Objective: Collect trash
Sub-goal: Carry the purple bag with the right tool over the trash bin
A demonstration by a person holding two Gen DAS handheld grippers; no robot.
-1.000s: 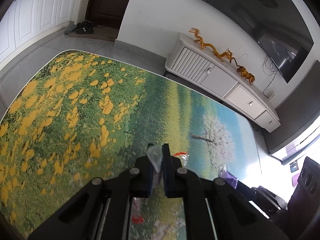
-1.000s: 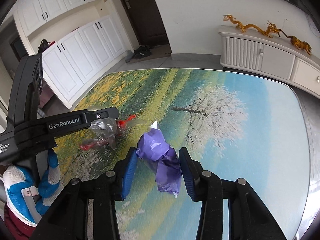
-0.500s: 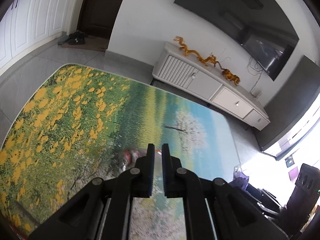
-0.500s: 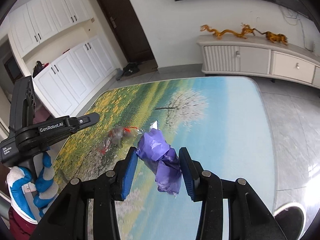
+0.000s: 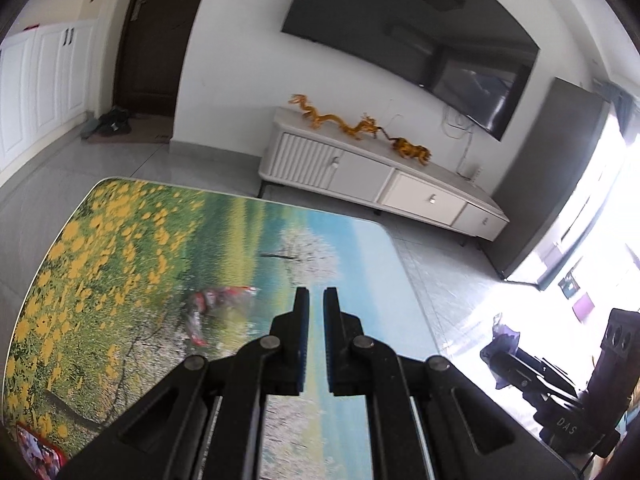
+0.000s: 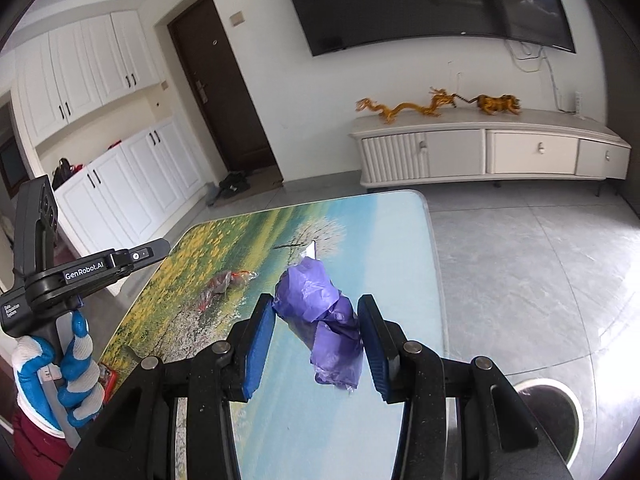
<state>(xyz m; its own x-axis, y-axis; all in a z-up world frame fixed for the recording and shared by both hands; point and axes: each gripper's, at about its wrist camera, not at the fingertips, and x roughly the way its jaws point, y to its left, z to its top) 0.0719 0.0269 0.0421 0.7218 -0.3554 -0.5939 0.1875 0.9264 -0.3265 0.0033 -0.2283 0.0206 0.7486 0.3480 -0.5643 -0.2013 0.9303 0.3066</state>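
A clear plastic wrapper with red print point(image 5: 218, 306) lies on the picture-printed table point(image 5: 120, 264); it also shows in the right wrist view point(image 6: 222, 286). My left gripper point(image 5: 316, 300) is shut and empty, raised above the table to the right of the wrapper; its body shows in the right wrist view point(image 6: 92, 272). My right gripper point(image 6: 316, 312) is shut on a crumpled purple wrapper point(image 6: 324, 320) and holds it above the table's right part. The purple wrapper also shows in the left wrist view point(image 5: 505, 336).
A round bin point(image 6: 550, 408) stands on the floor at the lower right of the table. A red packet point(image 5: 38, 454) lies at the table's near left corner. A white TV cabinet point(image 6: 492, 152) with dragon figures stands against the far wall.
My left gripper let go of the clear wrapper, which now lies on the table, and rose up and back. My right gripper lifted with the purple wrapper and moved toward the table's right edge.
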